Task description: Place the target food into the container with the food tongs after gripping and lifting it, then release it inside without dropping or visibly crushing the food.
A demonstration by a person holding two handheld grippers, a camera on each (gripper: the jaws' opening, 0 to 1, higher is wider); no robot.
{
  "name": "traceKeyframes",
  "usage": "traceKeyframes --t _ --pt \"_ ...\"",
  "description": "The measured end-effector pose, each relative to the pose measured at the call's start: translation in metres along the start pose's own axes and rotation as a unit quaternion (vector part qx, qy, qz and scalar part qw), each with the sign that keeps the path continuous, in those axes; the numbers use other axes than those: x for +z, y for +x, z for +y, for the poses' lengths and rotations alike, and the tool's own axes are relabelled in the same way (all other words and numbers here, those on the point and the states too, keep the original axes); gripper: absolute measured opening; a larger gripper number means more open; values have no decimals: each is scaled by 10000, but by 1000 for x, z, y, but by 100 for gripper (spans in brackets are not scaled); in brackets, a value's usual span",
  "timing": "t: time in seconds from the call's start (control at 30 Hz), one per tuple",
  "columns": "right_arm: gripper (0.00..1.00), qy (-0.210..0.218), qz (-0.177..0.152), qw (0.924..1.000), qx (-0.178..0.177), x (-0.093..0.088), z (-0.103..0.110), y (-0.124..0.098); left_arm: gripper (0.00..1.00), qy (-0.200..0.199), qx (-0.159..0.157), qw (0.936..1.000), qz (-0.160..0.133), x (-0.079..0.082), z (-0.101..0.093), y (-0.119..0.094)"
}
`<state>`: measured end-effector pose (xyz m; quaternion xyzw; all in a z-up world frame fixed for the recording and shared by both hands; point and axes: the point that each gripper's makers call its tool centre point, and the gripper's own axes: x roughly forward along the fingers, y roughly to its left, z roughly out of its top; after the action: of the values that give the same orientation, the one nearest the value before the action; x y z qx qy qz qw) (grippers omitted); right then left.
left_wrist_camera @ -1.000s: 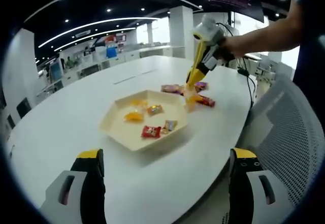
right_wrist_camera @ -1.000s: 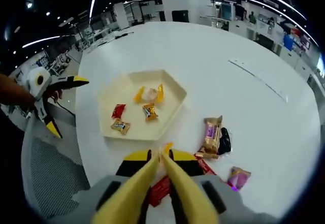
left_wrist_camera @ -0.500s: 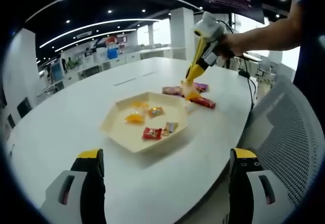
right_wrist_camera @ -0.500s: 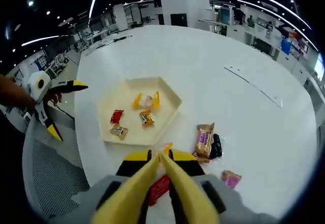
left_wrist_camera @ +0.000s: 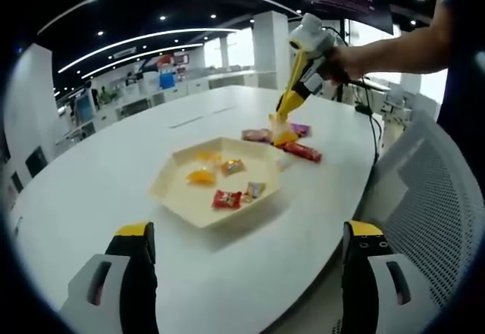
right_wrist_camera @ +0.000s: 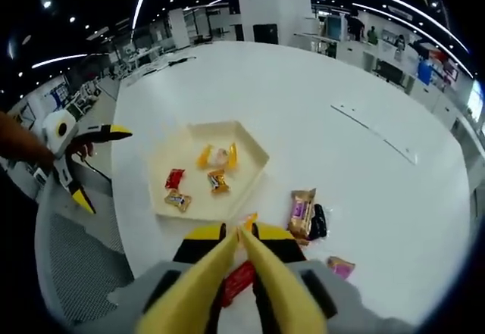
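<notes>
our right gripper (right_wrist_camera: 244, 232) fingers pinch the tongs (left_wrist_camera: 289, 105), whose tips hold an orange candy (right_wrist_camera: 248, 220) above the counter (left_wrist_camera: 91, 190), the tray (right_wrist_camera: 182, 163) just ahead; left gripper (left_wrist_camera: 246, 262) fingers spread.

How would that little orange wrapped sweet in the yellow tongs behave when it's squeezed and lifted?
Probably light: the thin tong tips carry the orange sweet above the table without sagging. Its wrapper looks glossy and crinkly, so it could slip or twist in the pinch. The loose wrapper ends likely flop, while the middle seems firmer. The right claw is closed on the tongs.
</notes>
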<state>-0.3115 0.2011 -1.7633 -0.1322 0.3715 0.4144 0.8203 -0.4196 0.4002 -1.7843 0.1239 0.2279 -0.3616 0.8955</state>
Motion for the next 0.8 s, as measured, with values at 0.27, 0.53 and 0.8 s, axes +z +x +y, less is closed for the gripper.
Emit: traceKeyframes --t 0.27,0.53,0.8 --pt "12 -45 28 10000 -3 1 3 -1 99 7 10 10000 -28 1 0 -1" --pt "12 -72 -23 10000 14 6 5 -3 99 7 57 10000 -66 3 2 -1" --pt "12 -136 -257 9995 102 36 15 -7 99 7 65 9999 -113 5 2 -2"
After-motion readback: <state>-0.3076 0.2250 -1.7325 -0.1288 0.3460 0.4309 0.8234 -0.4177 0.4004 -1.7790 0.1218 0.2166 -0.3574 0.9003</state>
